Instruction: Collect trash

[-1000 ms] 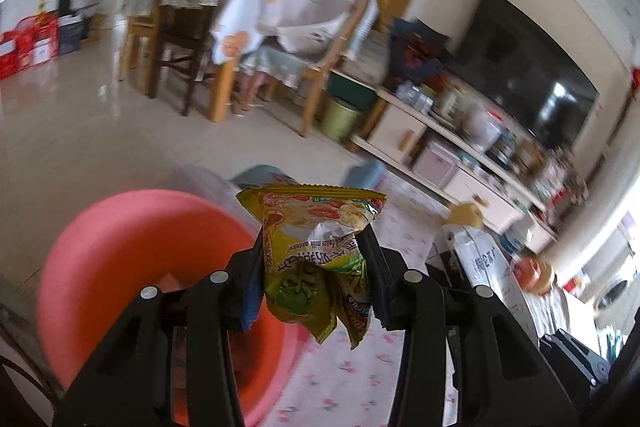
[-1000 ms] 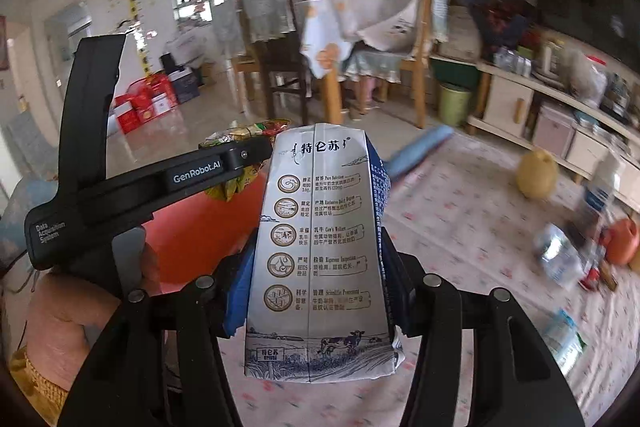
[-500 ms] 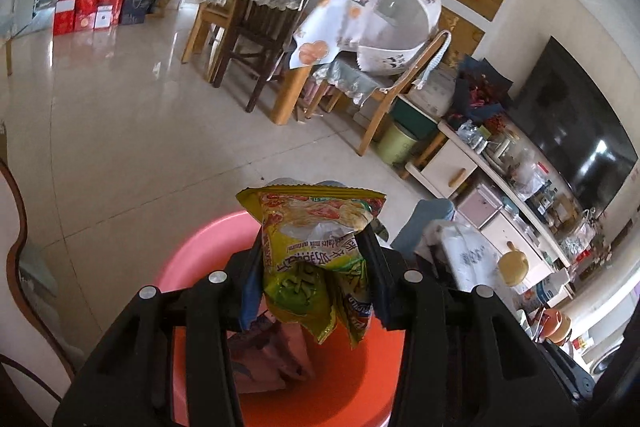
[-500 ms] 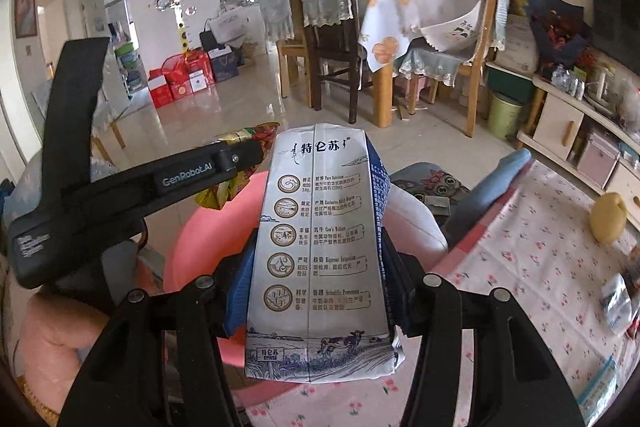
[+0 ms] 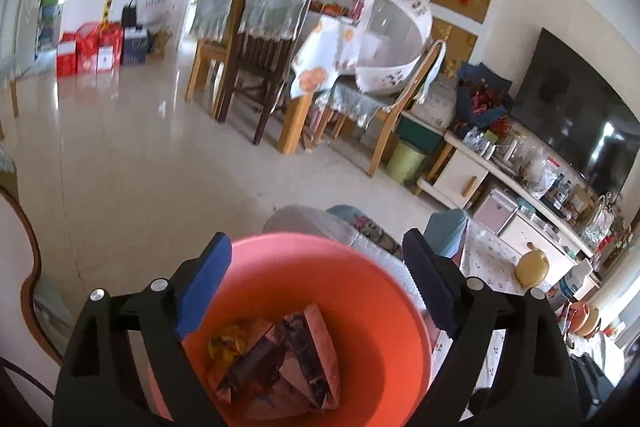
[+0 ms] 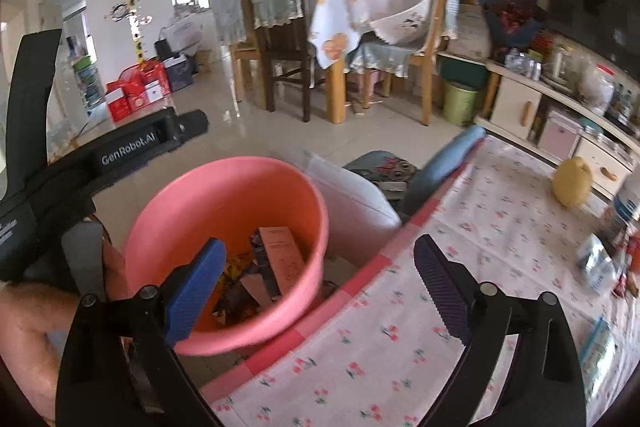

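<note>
Nearby, a floral tablecloth (image 6: 460, 247) borders glossy tile floor (image 5: 120, 155) and dining chairs (image 5: 256, 59).

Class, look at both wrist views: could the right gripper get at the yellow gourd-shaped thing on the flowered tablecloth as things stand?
Probably yes. The right gripper is opening with nothing between its fingers, and the flowered tablecloth looks bare between it and the yellow gourd-shaped thing.

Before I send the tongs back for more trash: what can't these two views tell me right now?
- Right wrist view: the near side of the pink basin's floor, hidden behind its own wall.
- Both views: the cartons and yellow wrapper are a blurred pile; no count possible.
- Right wrist view: trash on the floral cloth at the right edge is smeared and cut off.
</note>
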Demonstrator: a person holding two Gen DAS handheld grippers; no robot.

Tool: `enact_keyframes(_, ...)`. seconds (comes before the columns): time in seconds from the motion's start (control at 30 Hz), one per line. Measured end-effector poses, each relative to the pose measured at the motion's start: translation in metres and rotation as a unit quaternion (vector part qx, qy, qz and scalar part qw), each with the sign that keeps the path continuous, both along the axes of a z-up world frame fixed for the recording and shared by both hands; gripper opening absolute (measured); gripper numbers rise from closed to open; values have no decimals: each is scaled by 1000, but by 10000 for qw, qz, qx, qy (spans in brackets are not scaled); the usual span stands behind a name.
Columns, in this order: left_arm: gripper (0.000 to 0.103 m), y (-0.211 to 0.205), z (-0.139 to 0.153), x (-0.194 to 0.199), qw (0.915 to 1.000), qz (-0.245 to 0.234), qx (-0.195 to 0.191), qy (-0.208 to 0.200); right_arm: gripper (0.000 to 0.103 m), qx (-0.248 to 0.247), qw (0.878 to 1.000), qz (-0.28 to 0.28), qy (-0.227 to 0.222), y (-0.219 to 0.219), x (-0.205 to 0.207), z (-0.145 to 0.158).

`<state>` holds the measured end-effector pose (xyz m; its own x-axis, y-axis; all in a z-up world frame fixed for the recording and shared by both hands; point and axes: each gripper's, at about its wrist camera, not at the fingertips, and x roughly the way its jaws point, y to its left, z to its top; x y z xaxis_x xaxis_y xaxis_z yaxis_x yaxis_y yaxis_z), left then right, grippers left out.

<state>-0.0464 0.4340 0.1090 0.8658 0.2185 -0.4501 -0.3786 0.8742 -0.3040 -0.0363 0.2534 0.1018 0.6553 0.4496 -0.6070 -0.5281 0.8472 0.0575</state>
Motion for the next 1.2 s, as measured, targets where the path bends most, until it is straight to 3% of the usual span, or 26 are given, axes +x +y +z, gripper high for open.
enact_keyframes(0.17, 88, -17, 6, 1, 9988, -214, 276, -341, 94, -162, 9995, -220, -174, -26, -12, -2)
enact_keyframes(0.47, 88, -57, 9, 9, 9942, -758, 672, -363, 98, -655, 9933, -619, -719, -67, -38, -1)
enact_keyframes(0.6, 88, -86, 8, 13, 9880, -1046, 1110, -246, 98, -1053, 9867, -824, -924, -86, -50, -2)
enact_keyframes(0.77, 88, -119, 6, 16, 9803, -1426, 1363, -129, 98, -1398, 9788, -978, -1132, -110, -66, -6)
enact_keyframes(1.0, 88, -165, -4, 25, 9715, -1893, 1414, 185, 98, -1448, 9766, -1193, -1050, -141, -82, -13)
enact_keyframes(1.2, 88, -198, -16, 17, 9624, -2076, 1740, 190, 98, -1509, 9740, -1329, -1047, -163, -96, -21)
